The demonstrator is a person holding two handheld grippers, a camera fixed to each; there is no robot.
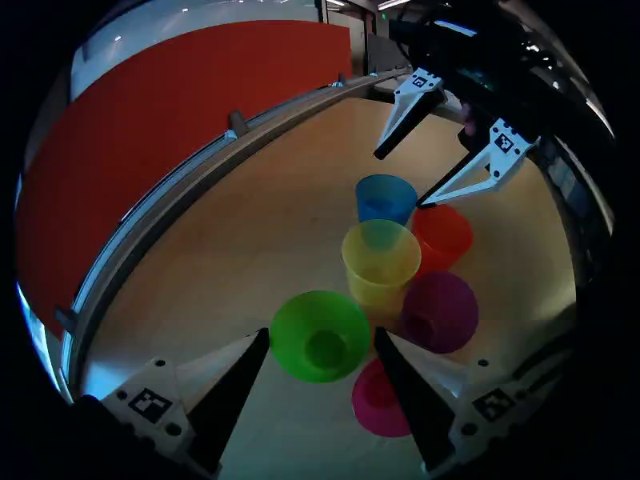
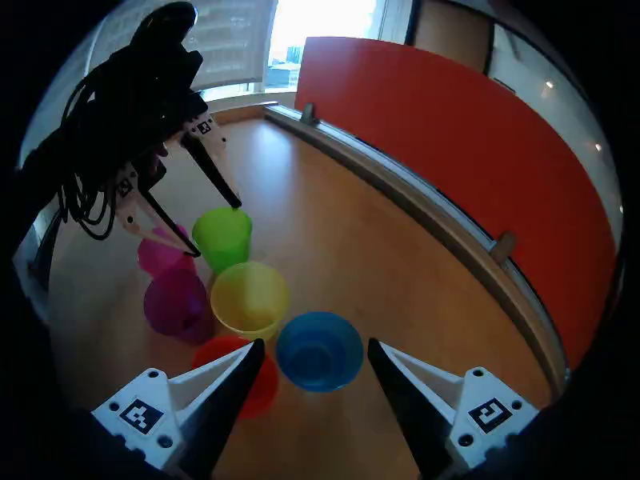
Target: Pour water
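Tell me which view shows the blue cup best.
The right gripper view. The blue cup sits close between the right tongs, its open mouth fully visible. The left gripper view shows the cup farther off, its lower part hidden behind the yellow cup.

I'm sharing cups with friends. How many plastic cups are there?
6. In the left gripper view: green plastic cup nearest, pink plastic cup beside it, yellow plastic cup central, purple plastic cup beside it, blue plastic cup and red plastic cup farthest. None looks hidden.
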